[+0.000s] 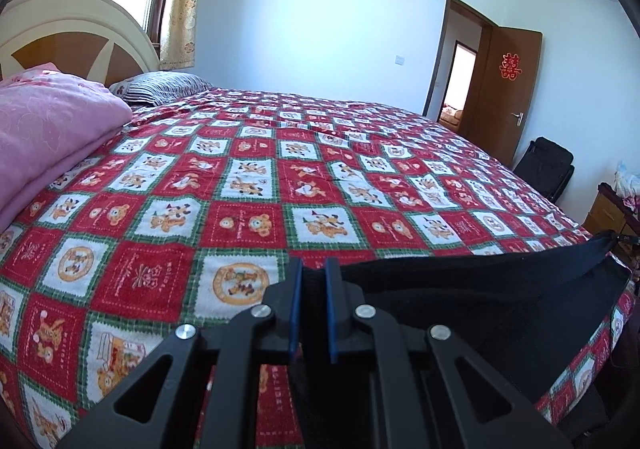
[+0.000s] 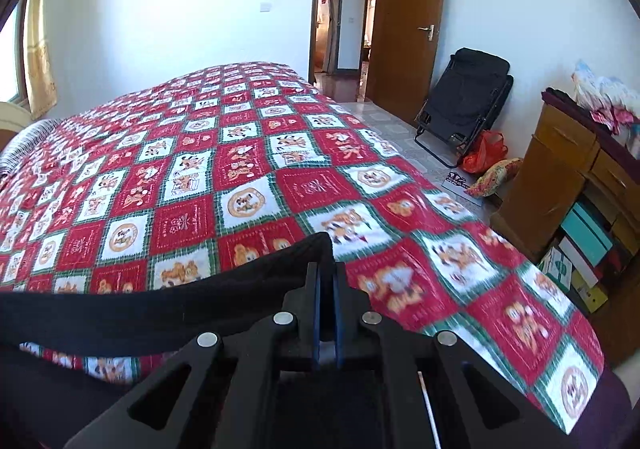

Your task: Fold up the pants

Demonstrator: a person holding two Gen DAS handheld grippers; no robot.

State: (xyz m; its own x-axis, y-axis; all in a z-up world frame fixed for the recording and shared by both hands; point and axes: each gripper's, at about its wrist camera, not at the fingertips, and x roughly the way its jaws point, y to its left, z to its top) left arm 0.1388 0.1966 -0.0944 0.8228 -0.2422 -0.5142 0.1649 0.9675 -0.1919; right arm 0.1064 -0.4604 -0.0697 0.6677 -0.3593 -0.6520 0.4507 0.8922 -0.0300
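Black pants are stretched in a band above the near edge of the bed, between my two grippers. My left gripper is shut on one end of the black cloth, which runs off to the right. In the right wrist view my right gripper is shut on the other end of the pants, which run off to the left. Both grippers sit low over the red checked bedspread. The rest of the pants hangs below the view.
A pink folded quilt and a striped pillow lie at the head of the bed. Right of the bed are a wooden desk, a black folding chair, bags on the floor and an open door.
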